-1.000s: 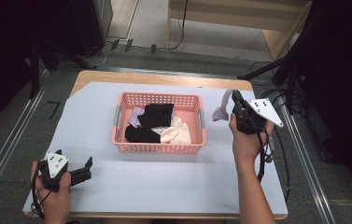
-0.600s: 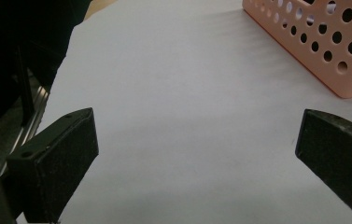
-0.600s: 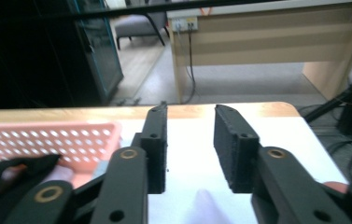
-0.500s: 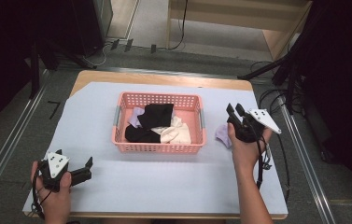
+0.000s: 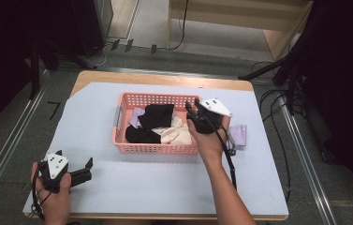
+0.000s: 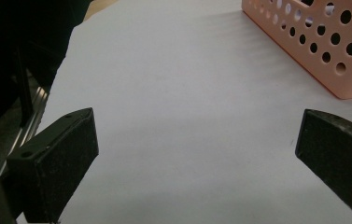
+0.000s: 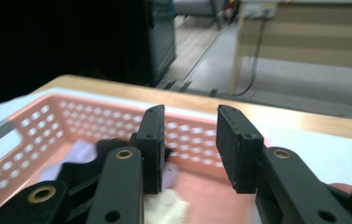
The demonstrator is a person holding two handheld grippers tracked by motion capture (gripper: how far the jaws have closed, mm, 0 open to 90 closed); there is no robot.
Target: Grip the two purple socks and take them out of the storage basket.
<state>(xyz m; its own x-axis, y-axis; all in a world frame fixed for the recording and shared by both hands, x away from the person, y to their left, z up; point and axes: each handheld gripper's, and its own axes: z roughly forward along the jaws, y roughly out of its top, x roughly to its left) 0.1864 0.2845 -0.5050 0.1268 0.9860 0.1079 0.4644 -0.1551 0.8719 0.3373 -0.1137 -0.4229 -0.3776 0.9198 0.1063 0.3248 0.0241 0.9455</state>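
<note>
The right gripper [image 5: 194, 111] hangs over the right end of the pink basket [image 5: 122, 140], its fingers [image 7: 154, 140] parted with nothing between them; they have just been opening, and the lilac sock [image 5: 239, 136] lies flat on the counter [image 5: 165, 187] just right of the basket, behind the right hand. The left gripper [image 5: 86, 169] rests near the counter's front left corner, well apart from the basket, its fingers [image 6: 57, 163] spread wide and released over bare white surface.

The likely trouble from here is the pick itself. The socks in the basket overlap, so fingers dropping into the heap could pinch 2 at once, or snag a fold and drag a second sock over the rim. The gap between the right fingers looks narrow for a bunched sock; if it is not widened, the tips may press the cloth down instead of straddling it. The light plastic basket is held by nothing, so a pull against its perforated wall could slide or tip it.

Inside the basket: a black sock [image 5: 158, 115] toward the back, another black sock [image 5: 141, 135] at the front left, a cream sock [image 5: 176, 133] at the front right, and a pale lilac sock [image 5: 136, 118] partly buried at the left. How many more lie beneath I cannot tell.
</note>
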